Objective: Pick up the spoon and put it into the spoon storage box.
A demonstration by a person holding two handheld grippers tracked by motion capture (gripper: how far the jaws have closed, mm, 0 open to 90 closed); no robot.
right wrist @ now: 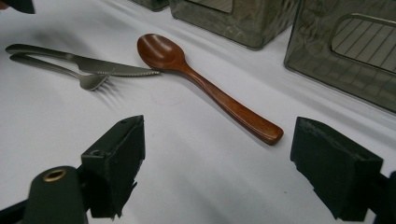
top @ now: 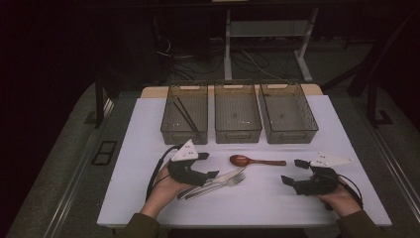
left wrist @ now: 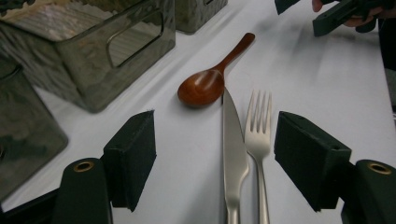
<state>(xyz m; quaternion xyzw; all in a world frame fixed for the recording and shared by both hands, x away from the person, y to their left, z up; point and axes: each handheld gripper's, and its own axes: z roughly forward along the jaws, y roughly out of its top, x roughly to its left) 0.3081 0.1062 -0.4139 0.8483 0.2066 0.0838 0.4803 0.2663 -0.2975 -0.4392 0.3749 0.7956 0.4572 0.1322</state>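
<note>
Left hand-held gripper point(left wrist: 215, 154) open astride knife point(left wrist: 233, 149), fork point(left wrist: 258, 140), handles cut off; right hand-held gripper point(right wrist: 217, 163) open.

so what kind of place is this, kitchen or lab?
Most likely a lab or test bench, not a kitchen: a table under a white cover, three see-through bins in a row, and cables on the floor behind it. The cutlery looks like props.

A lab is suggested: a white-covered table point(top: 247, 198) is set on grey carpet, with cables point(top: 247, 62) and desk legs point(top: 228, 44) seen behind.
</note>
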